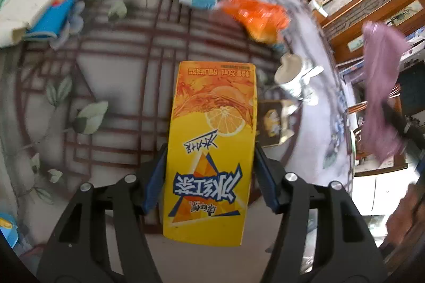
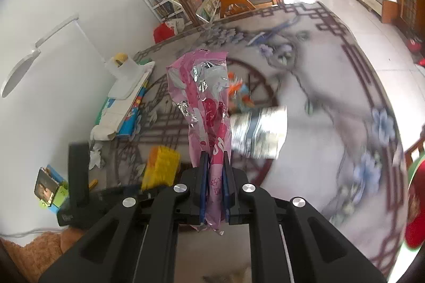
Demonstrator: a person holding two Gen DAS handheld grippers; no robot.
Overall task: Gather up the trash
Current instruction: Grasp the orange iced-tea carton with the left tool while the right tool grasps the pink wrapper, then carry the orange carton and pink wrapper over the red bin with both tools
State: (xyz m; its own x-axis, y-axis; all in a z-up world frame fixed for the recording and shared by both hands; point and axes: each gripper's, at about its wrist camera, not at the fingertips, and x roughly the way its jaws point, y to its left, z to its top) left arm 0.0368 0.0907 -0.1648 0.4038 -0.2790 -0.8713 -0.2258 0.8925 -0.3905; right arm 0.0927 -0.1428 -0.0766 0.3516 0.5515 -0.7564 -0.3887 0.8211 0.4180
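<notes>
- The left gripper [image 1: 209, 171] had its fingers pressed on both sides of a yellow drink carton [image 1: 212, 150], printed "250mL" and 冰红茶, above the rug [image 1: 119, 76].
- The right gripper [image 2: 214, 184] was tightly closed on a pink foil wrapper [image 2: 204, 102]; its writing was unreadable.
- Only the right view showed a paper cup [image 2: 260, 133].

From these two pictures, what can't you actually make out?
- Orange wrapper, left wrist view: motion blur hides its print.
- Patterned cup, right wrist view: smeared, and the pink wrapper covers its near edge.
- Yellow drink carton, left wrist view: only one face shows, and whether the fingers press it is unclear.
</notes>
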